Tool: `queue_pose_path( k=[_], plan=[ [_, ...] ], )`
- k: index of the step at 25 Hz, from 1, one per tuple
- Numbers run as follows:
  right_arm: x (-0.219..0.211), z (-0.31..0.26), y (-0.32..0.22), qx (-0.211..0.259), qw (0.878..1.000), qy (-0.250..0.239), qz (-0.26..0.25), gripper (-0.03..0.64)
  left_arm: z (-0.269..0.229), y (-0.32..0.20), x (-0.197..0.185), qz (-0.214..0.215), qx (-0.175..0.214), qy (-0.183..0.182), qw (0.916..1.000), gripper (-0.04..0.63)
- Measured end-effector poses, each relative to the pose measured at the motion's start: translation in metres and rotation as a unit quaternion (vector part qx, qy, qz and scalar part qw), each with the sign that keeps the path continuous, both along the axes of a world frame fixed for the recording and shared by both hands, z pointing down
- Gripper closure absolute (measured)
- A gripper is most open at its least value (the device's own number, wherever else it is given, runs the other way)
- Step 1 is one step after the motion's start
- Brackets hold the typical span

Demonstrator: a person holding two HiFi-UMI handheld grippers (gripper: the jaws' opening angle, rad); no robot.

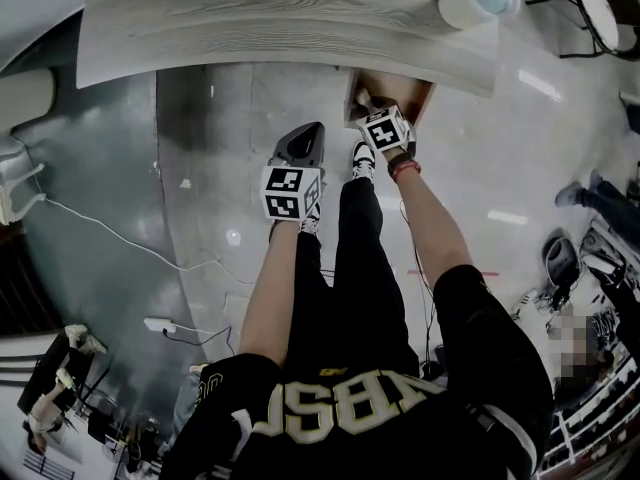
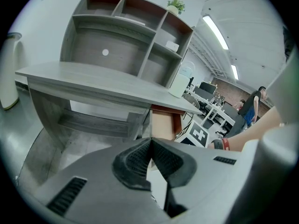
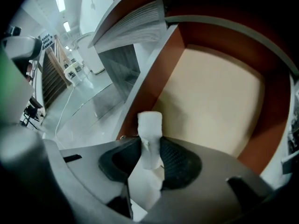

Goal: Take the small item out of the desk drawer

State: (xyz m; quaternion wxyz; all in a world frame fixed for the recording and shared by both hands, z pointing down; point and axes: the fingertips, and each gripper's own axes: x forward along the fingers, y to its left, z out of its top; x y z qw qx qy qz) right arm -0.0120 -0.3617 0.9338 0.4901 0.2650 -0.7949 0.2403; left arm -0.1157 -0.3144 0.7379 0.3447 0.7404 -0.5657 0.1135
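Right gripper, grey body with black ribbed pads and a square-marker cube: both pads press on one small white item, blocky at its top, matt, material not clear. The item's lower part sits pinched between the pads. Its upper end stands out past the fingertips, clear of the drawer bottom.

One desk drawer, pulled out, with reddish-brown walls and a pale beige flat bottom: it lies straight beyond the right fingertips, and its bottom shows bare behind the item. The left wall runs just to the left of the fingers. In the head view the right fingertips reach inside the drawer's opening.

Left gripper, same grey make with black ribbed pads: the pads meet at their tips and nothing is between them. It hangs over the grey floor, well short of the drawer, which is ahead and slightly to the right of its fingertips.

One grey wood-grain desk, a long flat top: it stands ahead of and above the left fingers, with the drawer under its right end.

One grey shelf unit with reddish-brown back panels: it stands on the desk, far beyond the left fingertips.

One small green potted plant: on top of the shelf unit.

One white jug-like container with a pale blue lid: on the desk's right end, above the drawer.
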Motion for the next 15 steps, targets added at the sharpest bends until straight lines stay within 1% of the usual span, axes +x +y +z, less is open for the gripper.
queue_pose_path(
  k=[4, 8, 12, 15],
  plan=[
    [0.004, -0.013, 0.0, 0.002, 1.0, -0.005, 0.014, 0.483, -0.005, 0.004, -0.002, 0.001, 0.001, -0.006, 1.0, 0.581],
    [0.012, -0.036, 0.005, -0.002, 0.999, -0.022, 0.048, 0.483, -0.015, 0.008, -0.002, 0.0, 0.006, -0.008, 0.9999, 0.581],
    [0.024, -0.05, 0.002, 0.025, 0.997, -0.041, 0.067, 0.483, -0.024, 0.01, 0.001, 0.009, 0.014, -0.01, 0.9998, 0.581],
    [0.034, -0.074, 0.007, 0.032, 0.995, -0.046, 0.084, 0.483, -0.032, 0.014, 0.006, 0.014, 0.02, -0.01, 0.9997, 0.581]
  ],
)
